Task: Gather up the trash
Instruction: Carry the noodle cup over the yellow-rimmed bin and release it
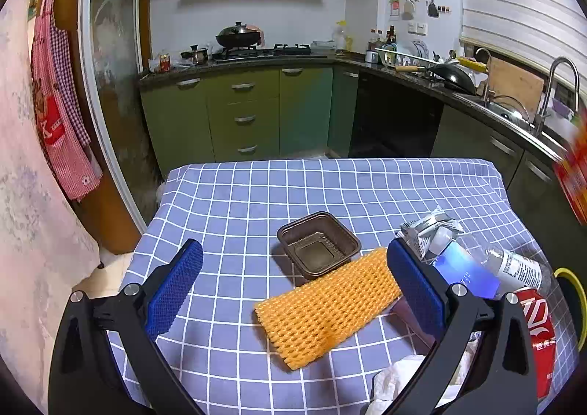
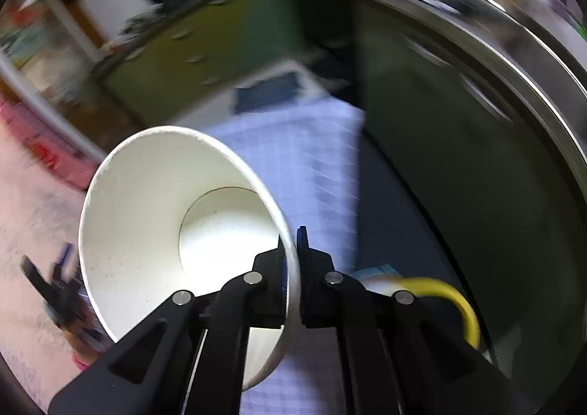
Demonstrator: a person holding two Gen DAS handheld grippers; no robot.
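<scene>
A table (image 1: 227, 195) under a blue cloth with a white grid fills the lower half of the left wrist view, with green kitchen cabinets (image 1: 242, 110) behind it. On the cloth the biggest piece of trash is an orange foam net sleeve (image 1: 326, 305), lying flat and slanted, its upper end just beside the right finger of the left claw (image 1: 295, 270). That claw is spread wide, nothing between its blue pads. Touching the sleeve's upper edge sits a small square brown plastic tray (image 1: 318, 244), empty and upright. At the right edge lie a clear plastic bottle (image 1: 513, 266), a red can (image 1: 541, 327), a crumpled silvery wrapper (image 1: 433, 228) and white tissue (image 1: 400, 378), heaped close together.

In the blurred right wrist view, the right claw (image 2: 293, 253) is pressed together, pinching the rim wall of a white paper cup (image 2: 154, 209). The cup is tipped on its side above the table's edge, its clean white inside and round bottom facing the camera.
</scene>
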